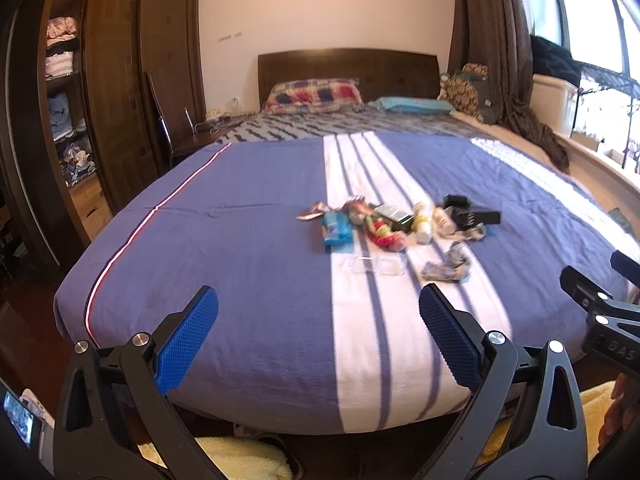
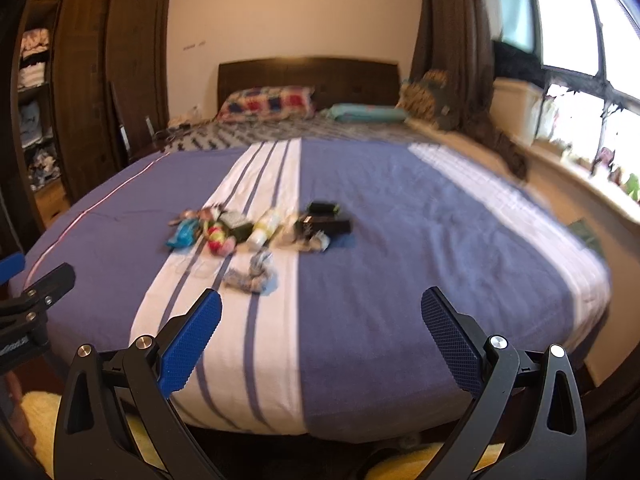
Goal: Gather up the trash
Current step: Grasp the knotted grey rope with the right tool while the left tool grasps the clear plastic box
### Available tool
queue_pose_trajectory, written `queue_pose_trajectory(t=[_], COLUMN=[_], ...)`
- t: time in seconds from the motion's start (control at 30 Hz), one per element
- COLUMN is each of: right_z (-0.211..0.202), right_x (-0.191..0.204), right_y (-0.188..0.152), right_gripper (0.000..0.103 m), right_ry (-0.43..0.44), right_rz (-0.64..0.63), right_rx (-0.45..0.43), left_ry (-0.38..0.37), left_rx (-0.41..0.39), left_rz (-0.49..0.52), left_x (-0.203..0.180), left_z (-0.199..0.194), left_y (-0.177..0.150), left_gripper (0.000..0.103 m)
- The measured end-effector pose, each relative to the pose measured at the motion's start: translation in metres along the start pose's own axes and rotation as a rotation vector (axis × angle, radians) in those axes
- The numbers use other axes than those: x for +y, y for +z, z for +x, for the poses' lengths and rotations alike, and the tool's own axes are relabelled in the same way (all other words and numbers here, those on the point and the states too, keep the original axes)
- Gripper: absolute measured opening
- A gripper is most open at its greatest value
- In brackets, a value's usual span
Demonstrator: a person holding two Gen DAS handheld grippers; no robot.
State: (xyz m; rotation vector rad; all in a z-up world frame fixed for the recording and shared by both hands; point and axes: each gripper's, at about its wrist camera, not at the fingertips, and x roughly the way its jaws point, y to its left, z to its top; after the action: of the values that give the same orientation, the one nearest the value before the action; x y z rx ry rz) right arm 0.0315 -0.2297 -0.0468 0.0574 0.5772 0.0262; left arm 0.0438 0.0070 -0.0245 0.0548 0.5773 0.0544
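A pile of trash lies in the middle of the bed: a blue wrapper [image 1: 337,231] [image 2: 184,233], a red and green wrapper [image 1: 385,235] [image 2: 218,239], a small yellow bottle [image 1: 423,222] [image 2: 265,229], black packets [image 1: 474,216] [image 2: 324,220], a clear plastic case [image 1: 376,266] and a crumpled grey scrap [image 1: 448,268] [image 2: 252,274]. My left gripper [image 1: 318,316] is open and empty above the bed's near edge, well short of the pile. My right gripper [image 2: 320,318] is open and empty, also short of the pile.
The bed has a blue cover [image 1: 240,248] with a white striped band, pillows [image 1: 316,95] and a wooden headboard. A dark wardrobe [image 1: 120,80] stands at left. A curtain [image 1: 496,40] and window sill are at right. A yellow fluffy rug [image 1: 244,460] lies below the bed's edge.
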Motion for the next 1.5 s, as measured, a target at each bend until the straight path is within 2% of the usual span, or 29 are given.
queue_pose_trajectory(t=[0.2, 0.4, 0.53, 0.6, 0.7, 0.77, 0.8, 0.87, 0.9, 0.97, 1.1, 1.23, 1.33, 1.4, 1.47, 1.5], right_z=[0.037, 0.087, 0.122, 0.138, 0.156, 0.164, 0.168, 0.172, 0.172, 0.175, 0.170, 0.161, 0.157, 0.156, 0.157, 0.157], right_x=[0.007, 0.019, 0.030, 0.036, 0.040, 0.041, 0.042, 0.041, 0.038, 0.033, 0.020, 0.006, 0.000, -0.002, -0.003, -0.003], right_y=[0.000, 0.002, 0.004, 0.006, 0.011, 0.013, 0.013, 0.013, 0.014, 0.016, 0.021, 0.025, 0.026, 0.026, 0.025, 0.023], right_gripper=[0.100, 0.099, 0.077, 0.069, 0.065, 0.063, 0.058, 0.041, 0.028, 0.027, 0.026, 0.026, 0.026, 0.026, 0.026, 0.026], right_ry=[0.019, 0.075, 0.143, 0.135, 0.128, 0.127, 0.126, 0.123, 0.126, 0.139, 0.095, 0.071, 0.074, 0.077, 0.078, 0.075], right_rz=[-0.020, -0.021, -0.008, -0.019, -0.022, -0.027, -0.029, -0.036, -0.026, -0.010, -0.009, 0.003, 0.000, 0.000, -0.001, -0.004], right_rx=[0.042, 0.105, 0.161, 0.183, 0.198, 0.207, 0.210, 0.210, 0.205, 0.205, 0.185, 0.160, 0.147, 0.145, 0.152, 0.155], left_ry=[0.007, 0.002, -0.008, -0.011, -0.030, -0.070, -0.096, -0.141, -0.159, -0.199, -0.261, -0.286, -0.285, -0.277, -0.276, -0.275], left_rx=[0.046, 0.102, 0.139, 0.150, 0.161, 0.172, 0.179, 0.185, 0.186, 0.194, 0.229, 0.268, 0.304, 0.290, 0.286, 0.286], left_rz=[0.024, 0.017, 0.011, 0.009, 0.019, 0.024, 0.025, 0.031, 0.040, 0.054, 0.049, 0.072, 0.077, 0.094, 0.094, 0.094], left_x=[0.006, 0.016, 0.024, 0.027, 0.023, 0.017, 0.013, 0.005, 0.000, -0.010, -0.027, -0.046, -0.055, -0.061, -0.061, -0.061], left_z=[0.040, 0.081, 0.101, 0.110, 0.120, 0.128, 0.131, 0.137, 0.140, 0.147, 0.168, 0.191, 0.209, 0.213, 0.213, 0.212], left_y=[0.007, 0.010, 0.010, 0.010, 0.011, 0.011, 0.011, 0.012, 0.013, 0.013, 0.015, 0.013, 0.011, 0.012, 0.013, 0.014], left_gripper=[0.095, 0.095, 0.095, 0.095, 0.095, 0.095, 0.095, 0.095, 0.095, 0.095, 0.095, 0.095, 0.089, 0.085, 0.075, 0.075])
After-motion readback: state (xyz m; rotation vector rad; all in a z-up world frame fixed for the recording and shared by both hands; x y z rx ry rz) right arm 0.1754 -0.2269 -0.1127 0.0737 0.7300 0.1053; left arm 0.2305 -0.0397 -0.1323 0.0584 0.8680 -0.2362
